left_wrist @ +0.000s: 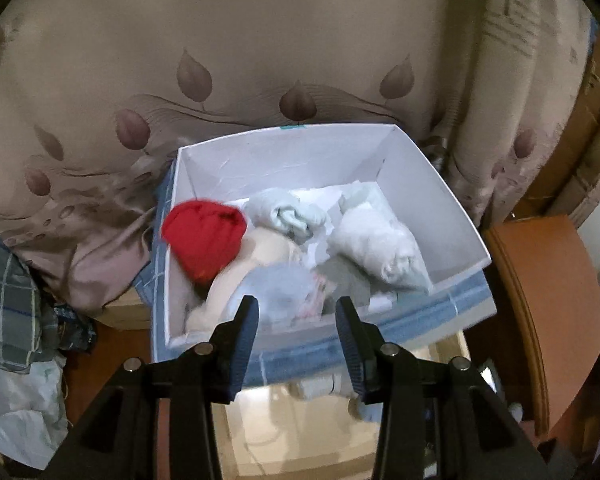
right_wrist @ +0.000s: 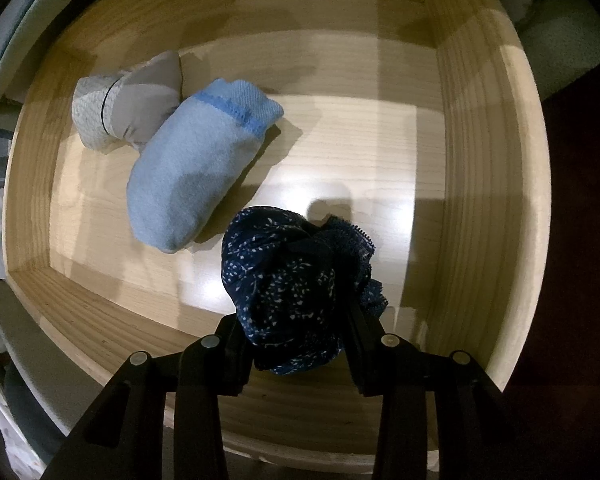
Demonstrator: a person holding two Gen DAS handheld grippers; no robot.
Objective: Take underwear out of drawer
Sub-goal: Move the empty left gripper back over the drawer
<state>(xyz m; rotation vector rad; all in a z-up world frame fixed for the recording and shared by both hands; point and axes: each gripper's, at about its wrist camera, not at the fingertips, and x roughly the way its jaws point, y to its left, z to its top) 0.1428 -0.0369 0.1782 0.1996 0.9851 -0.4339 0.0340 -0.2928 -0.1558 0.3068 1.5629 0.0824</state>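
Navy bundle: my right claw (right_wrist: 296, 320) pinched the speckled navy underwear (right_wrist: 292, 288), hanging just above the drawer (right_wrist: 476, 160) floor, so the way out was straight up.
Drawer contents: a light-blue roll (right_wrist: 196, 168) and a grey roll (right_wrist: 128, 104) lay touching, up and left of that claw.
Left claw: my left claw (left_wrist: 296, 320) stood spread and empty over the white box (left_wrist: 440, 200).
Box contents: a red piece (left_wrist: 204, 236) and pale rolled garments (left_wrist: 380, 240).

Both tools are matte black plastic. The left gripper (left_wrist: 297, 318) has two flat fingers (left_wrist: 245, 334) with finely ribbed, bluish-grey pads on their inner faces, carried on angular black link arms with triangular cut-outs. Round silver pivot pins (left_wrist: 203, 347) stud the joints. The right gripper (right_wrist: 296, 332) is built alike, with matching silver pins (right_wrist: 389, 339).
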